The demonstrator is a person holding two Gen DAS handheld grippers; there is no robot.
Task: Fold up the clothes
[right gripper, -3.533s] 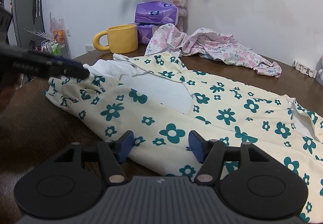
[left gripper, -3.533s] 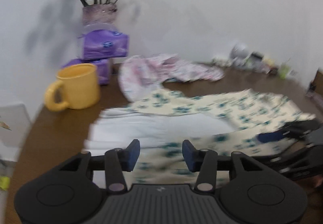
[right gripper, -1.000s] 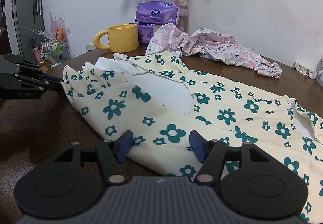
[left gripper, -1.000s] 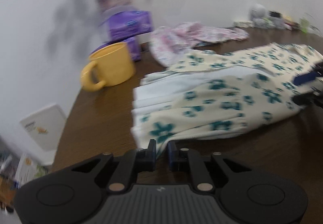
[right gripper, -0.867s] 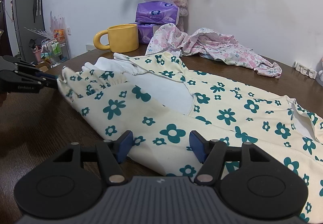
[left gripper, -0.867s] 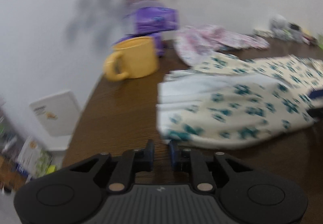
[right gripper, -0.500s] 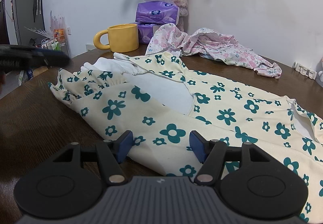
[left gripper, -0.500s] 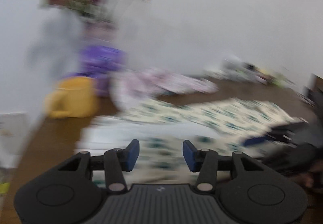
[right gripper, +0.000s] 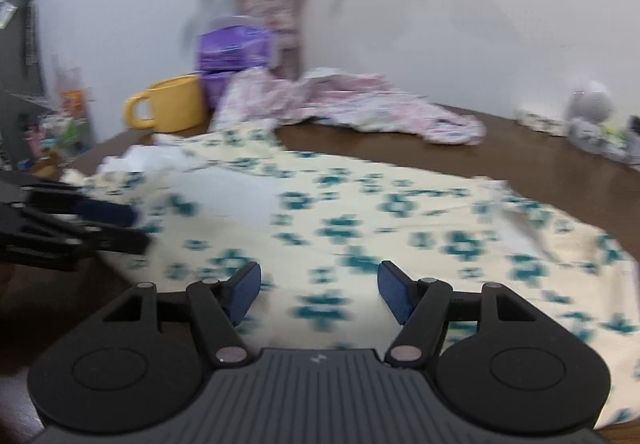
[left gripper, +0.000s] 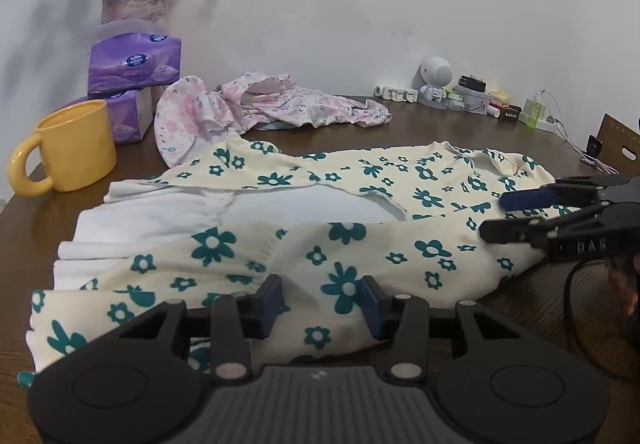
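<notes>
Table [left gripper: 460,128] against white wall [left gripper: 360,4] holds floral garment [left gripper: 320,212]; both grippers' jaws apart.

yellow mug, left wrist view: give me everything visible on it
The yellow mug is a wide, glossy, ceramic-looking cup with one thick loop handle pointing left. It stands upright on the brown table near its left edge, in front of the stacked purple tissue packs, apart from the floral garment. Its contents are not visible.

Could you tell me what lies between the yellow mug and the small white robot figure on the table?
In the left wrist view, a crumpled pink floral garment lies between mug and figure.
</notes>
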